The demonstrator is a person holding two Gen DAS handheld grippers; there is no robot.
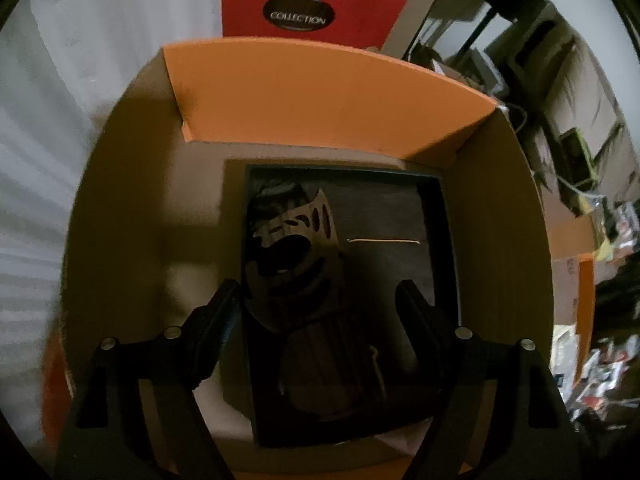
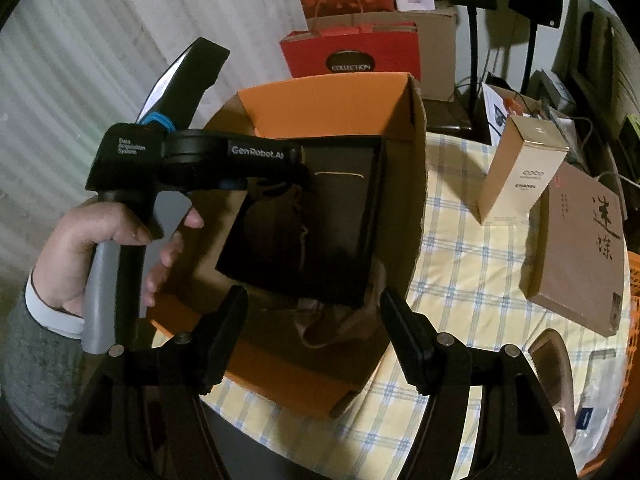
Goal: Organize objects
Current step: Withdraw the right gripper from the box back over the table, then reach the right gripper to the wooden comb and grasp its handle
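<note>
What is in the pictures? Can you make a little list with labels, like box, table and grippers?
big box: orange cardboard box, flaps open, on the table
inside it: black tray with a dark carved wooden thing
left hand-held gripper: open, over the tray, astride the wooden thing
right hand-held gripper: open, at the box's near edge, holding nothing
table cover: yellow checked cloth
outside the box: tall gold perfume box, flat brown box
behind: red bag

Pale pleated curtain (image 2: 80, 40) fills the left side. Table under a yellow-and-blue checked cloth (image 2: 460, 280). Behind it, a red "COLLECTION" bag (image 2: 352, 56) beside a brown carton (image 2: 436, 52); dark stands (image 2: 474, 40) at right. Dim light
</note>
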